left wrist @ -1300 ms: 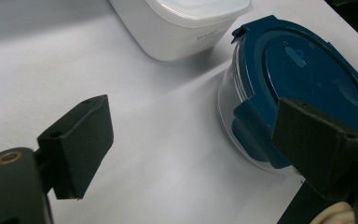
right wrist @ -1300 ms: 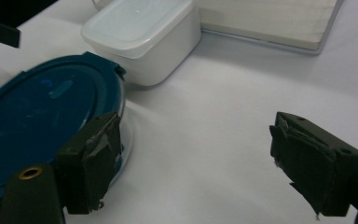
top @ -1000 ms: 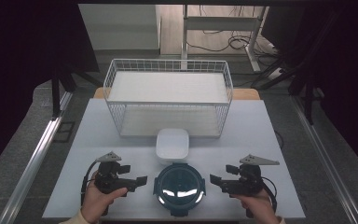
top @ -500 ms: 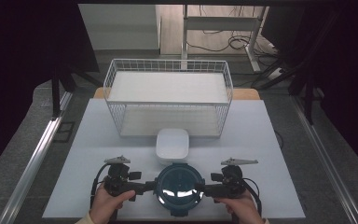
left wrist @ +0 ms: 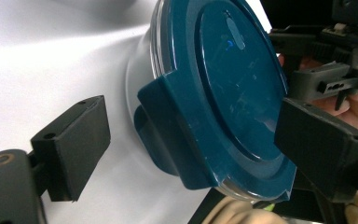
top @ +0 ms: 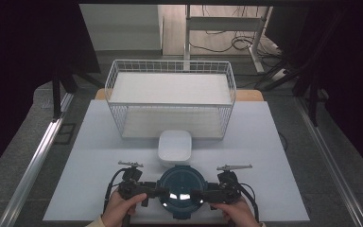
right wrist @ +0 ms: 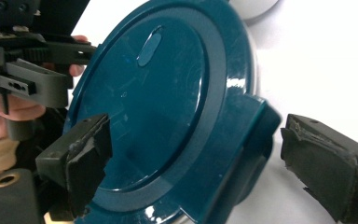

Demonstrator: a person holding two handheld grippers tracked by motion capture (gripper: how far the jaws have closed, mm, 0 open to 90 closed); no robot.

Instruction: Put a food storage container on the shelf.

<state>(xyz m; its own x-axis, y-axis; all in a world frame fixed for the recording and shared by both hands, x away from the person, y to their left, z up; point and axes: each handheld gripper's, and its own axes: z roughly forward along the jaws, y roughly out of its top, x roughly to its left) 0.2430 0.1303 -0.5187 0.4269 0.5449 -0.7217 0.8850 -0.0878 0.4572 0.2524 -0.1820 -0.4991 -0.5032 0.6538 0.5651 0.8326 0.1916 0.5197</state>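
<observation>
Near the table's (top: 99,156) near edge, the round blue-lidded container (top: 180,190) sits between the left gripper (top: 152,191) and right gripper (top: 203,194), both spread around its side tabs, white box (top: 175,145) just beyond.

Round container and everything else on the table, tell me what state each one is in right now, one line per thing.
Round container: dark blue lid on, side latches folded down, standing upright on the table.
White box: lid on, flat on the table behind the round container.
Wire basket: upright, nothing visible inside.
Left gripper: jaws open, one on either side of a lid latch.
Right gripper: jaws open, straddling the opposite latch.
</observation>
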